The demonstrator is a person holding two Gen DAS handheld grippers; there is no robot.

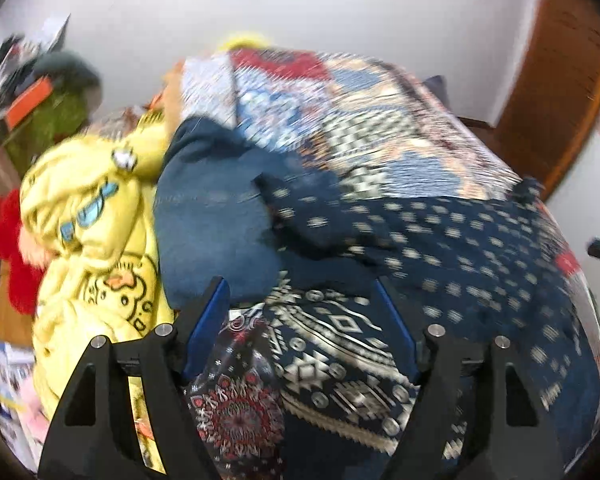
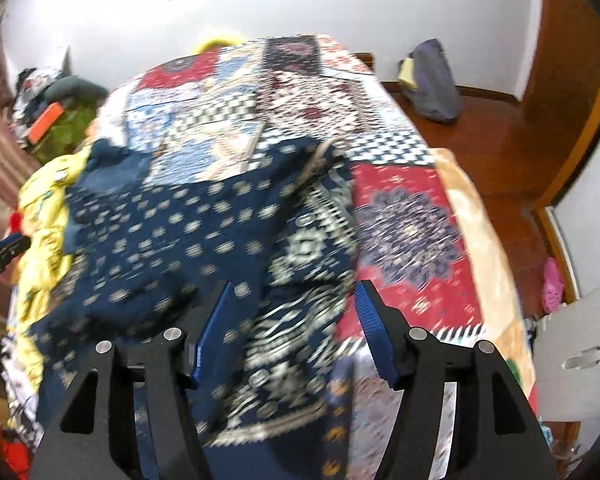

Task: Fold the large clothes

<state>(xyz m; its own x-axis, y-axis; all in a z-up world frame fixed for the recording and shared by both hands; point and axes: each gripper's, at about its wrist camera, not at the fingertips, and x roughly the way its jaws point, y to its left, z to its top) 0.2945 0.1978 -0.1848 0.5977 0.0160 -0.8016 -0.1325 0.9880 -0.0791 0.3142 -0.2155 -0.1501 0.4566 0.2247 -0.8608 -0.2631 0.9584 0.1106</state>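
Left gripper [image 1: 300, 300] and right gripper [image 2: 292, 304] both angled down over navy garment [image 2: 172, 240] spread on bed [image 2: 412, 216], jaws wide apart, gripping nothing; motion-blurred throughout; garment's near edge hidden behind grippers; yellow clothes [image 1: 96, 216] alongside.

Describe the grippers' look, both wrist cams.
Left gripper and right gripper match: black angular linkage arms with cut-out openings, round silver pivot pins, and blue ribbed pads on the fingers. No cables, markings or sleeves visible.
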